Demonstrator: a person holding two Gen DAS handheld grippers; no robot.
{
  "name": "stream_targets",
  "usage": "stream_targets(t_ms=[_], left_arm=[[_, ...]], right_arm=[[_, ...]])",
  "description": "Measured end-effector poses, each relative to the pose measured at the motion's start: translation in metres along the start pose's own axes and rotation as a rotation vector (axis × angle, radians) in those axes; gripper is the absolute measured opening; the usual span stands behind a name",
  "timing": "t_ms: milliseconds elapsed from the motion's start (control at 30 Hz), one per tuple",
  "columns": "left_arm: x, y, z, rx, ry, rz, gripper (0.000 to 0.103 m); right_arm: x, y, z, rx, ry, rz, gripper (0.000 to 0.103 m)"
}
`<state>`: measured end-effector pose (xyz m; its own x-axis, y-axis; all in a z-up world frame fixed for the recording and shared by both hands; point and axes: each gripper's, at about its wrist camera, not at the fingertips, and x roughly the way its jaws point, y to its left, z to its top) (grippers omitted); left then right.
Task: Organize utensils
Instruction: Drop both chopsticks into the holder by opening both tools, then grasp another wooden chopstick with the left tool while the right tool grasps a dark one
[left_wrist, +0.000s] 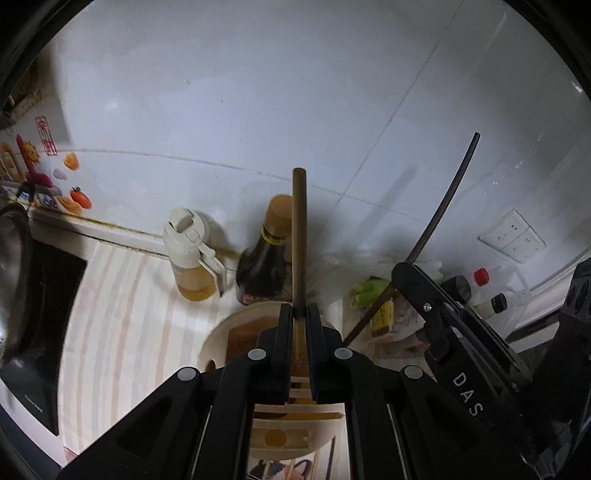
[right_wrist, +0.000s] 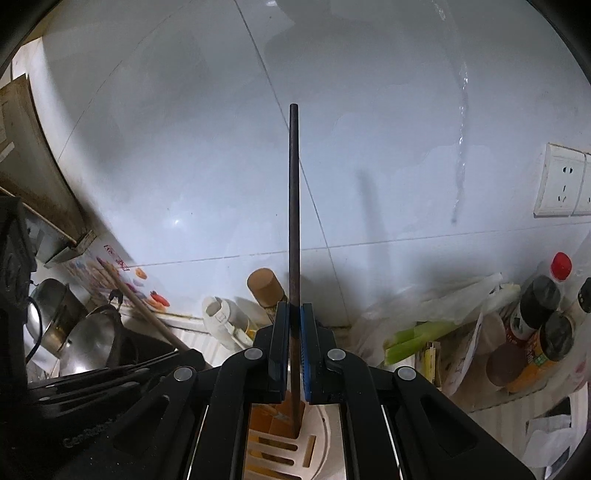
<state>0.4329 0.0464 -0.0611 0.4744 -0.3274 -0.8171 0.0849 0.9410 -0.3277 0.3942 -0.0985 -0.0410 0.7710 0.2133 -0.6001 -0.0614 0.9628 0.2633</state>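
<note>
The round cream utensil holder (left_wrist: 218, 332) on the striped tabletop (left_wrist: 122, 314) is the landmark here, with the soy sauce bottle (left_wrist: 264, 266) and oil dispenser (left_wrist: 190, 258) just behind it. Right over its slots, the left claw (left_wrist: 300, 314) is clamped on a brown wooden stick (left_wrist: 299, 229), and the right claw (right_wrist: 294, 314) is clamped on a thin dark chopstick (right_wrist: 294, 203). Both point straight up, long axis vertical, so I'd guess it's a straight drop from each claw, though the claws' own bodies hide the lower ends and most slots.

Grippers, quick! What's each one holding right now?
Left gripper: closed on a brown wooden chopstick.
Right gripper: closed on a thin dark chopstick.
</note>
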Motion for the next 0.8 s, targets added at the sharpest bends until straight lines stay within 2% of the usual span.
stream_targets(t_ms=[200,233,267,333,367,400,500,533,600,667,800], left_arm=[[-0.010,-0.001,-0.004,-0.031,0.030,-0.048,0.009],[-0.012,-0.001,-0.004,-0.032,0.031,-0.050,0.012],[-0.020,-0.001,-0.005,-0.028,0.018,-0.028,0.016],[-0.032,-0.003,-0.007,-0.003,-0.021,0.027,0.051],[-0.041,-0.002,-0.009,0.002,-0.054,0.053,0.068],[-0.048,-0.002,-0.010,0.004,-0.079,0.072,0.078],[-0.069,-0.002,-0.023,0.048,-0.153,0.164,0.080],[-0.074,0.000,-0.028,0.053,-0.172,0.186,0.090],[-0.081,0.003,-0.041,0.060,-0.211,0.206,0.103],[-0.081,0.007,-0.055,0.067,-0.214,0.236,0.103],[-0.070,0.016,-0.083,0.073,-0.190,0.281,0.103]], right_arm=[[0.000,-0.002,-0.006,-0.016,0.078,0.034,0.007],[-0.002,-0.004,-0.006,-0.015,0.095,0.040,0.011],[-0.005,-0.006,-0.006,-0.012,0.098,0.045,0.026],[-0.015,-0.010,-0.007,0.001,0.091,0.055,0.046],[-0.023,-0.014,-0.008,0.014,0.082,0.055,0.049],[-0.030,-0.018,-0.010,0.025,0.078,0.051,0.049],[-0.047,-0.027,-0.017,0.058,0.074,0.025,0.053],[-0.054,-0.033,-0.023,0.076,0.077,0.004,0.055],[-0.066,-0.041,-0.034,0.089,0.082,-0.038,0.062],[-0.074,-0.048,-0.045,0.093,0.092,-0.078,0.077],[-0.089,-0.067,-0.081,0.120,0.109,-0.123,0.092]])
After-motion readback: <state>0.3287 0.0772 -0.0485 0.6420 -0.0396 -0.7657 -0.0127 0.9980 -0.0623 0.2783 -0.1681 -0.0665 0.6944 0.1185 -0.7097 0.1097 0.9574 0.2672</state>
